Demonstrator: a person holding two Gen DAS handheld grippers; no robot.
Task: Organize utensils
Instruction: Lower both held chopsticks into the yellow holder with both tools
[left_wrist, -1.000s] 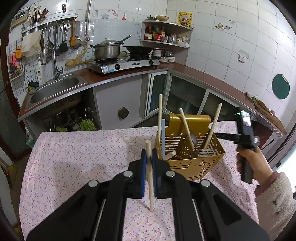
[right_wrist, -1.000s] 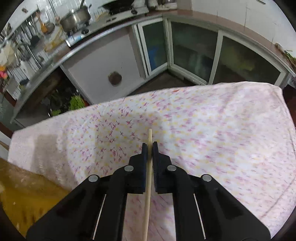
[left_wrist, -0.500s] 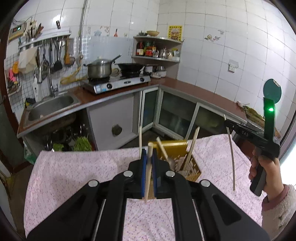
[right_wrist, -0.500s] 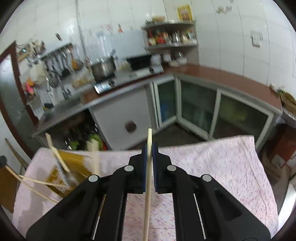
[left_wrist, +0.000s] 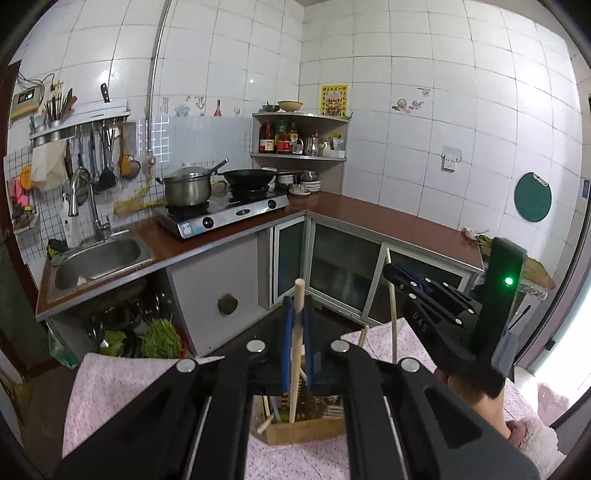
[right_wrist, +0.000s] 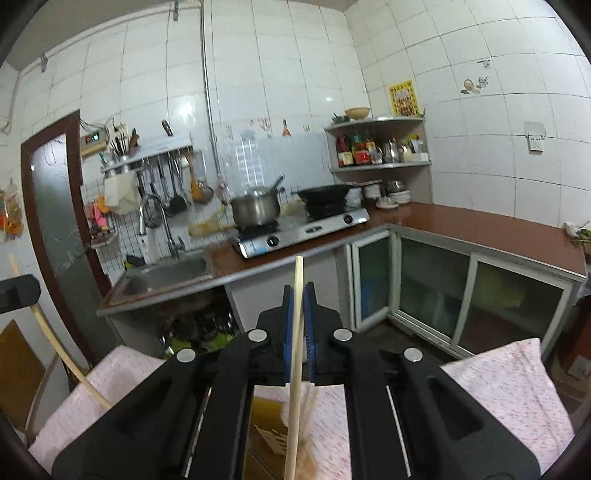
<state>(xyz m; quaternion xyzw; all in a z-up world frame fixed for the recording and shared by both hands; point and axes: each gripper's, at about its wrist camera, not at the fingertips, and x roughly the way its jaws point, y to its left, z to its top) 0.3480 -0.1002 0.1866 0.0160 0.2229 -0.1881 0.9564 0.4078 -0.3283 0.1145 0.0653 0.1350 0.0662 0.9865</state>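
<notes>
Both grippers raised since a second ago; left gripper (left_wrist: 297, 325) clamped on a thick wooden stick (left_wrist: 295, 354) over the yellow utensil holder (left_wrist: 306, 428); right gripper (right_wrist: 299, 314) pinching a thin chopstick (right_wrist: 295, 354), above the floral tablecloth (right_wrist: 509, 384).

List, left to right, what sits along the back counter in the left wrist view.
Sink → faucet → steel pot → black wok → corner shelf of bottles → round green board on the wall.
</notes>
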